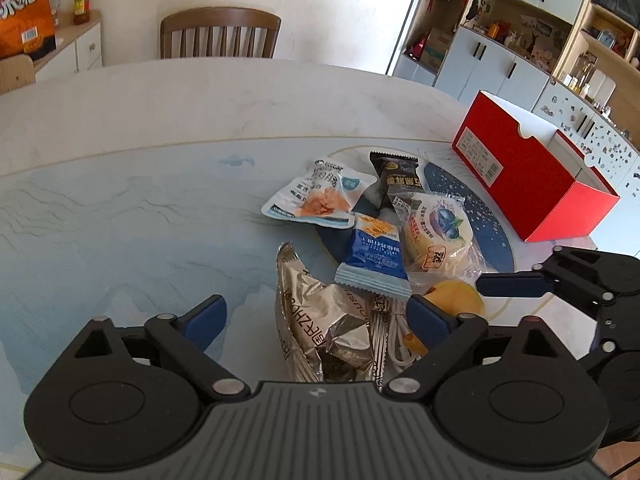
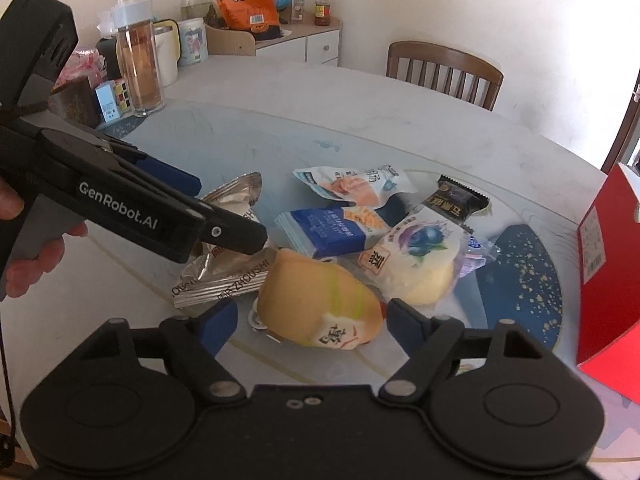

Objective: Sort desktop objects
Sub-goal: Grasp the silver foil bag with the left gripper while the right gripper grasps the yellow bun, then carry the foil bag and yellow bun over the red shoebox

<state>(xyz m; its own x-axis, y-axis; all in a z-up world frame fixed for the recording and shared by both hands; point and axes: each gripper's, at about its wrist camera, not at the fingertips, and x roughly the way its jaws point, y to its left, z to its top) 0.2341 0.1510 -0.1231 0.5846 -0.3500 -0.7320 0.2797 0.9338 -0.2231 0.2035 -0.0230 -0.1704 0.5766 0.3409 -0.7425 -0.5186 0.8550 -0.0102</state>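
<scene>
Pick-up approach under way: left gripper [image 1: 320, 316] spread over the silver packet [image 1: 320, 320], right gripper [image 2: 310, 322] unclosed around the yellow toy [image 2: 316, 304]. Next: squeeze, carry to the red box [image 1: 532, 184].

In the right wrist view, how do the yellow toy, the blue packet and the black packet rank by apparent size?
1. Yellow toy, largest, though nearest the camera, so unsure.
2. Blue packet.
3. Black packet, smallest and partly hidden.

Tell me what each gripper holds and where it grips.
Nothing held. Left gripper is open over the silver packet; right gripper is open around the yellow toy, no grip visible.
</scene>
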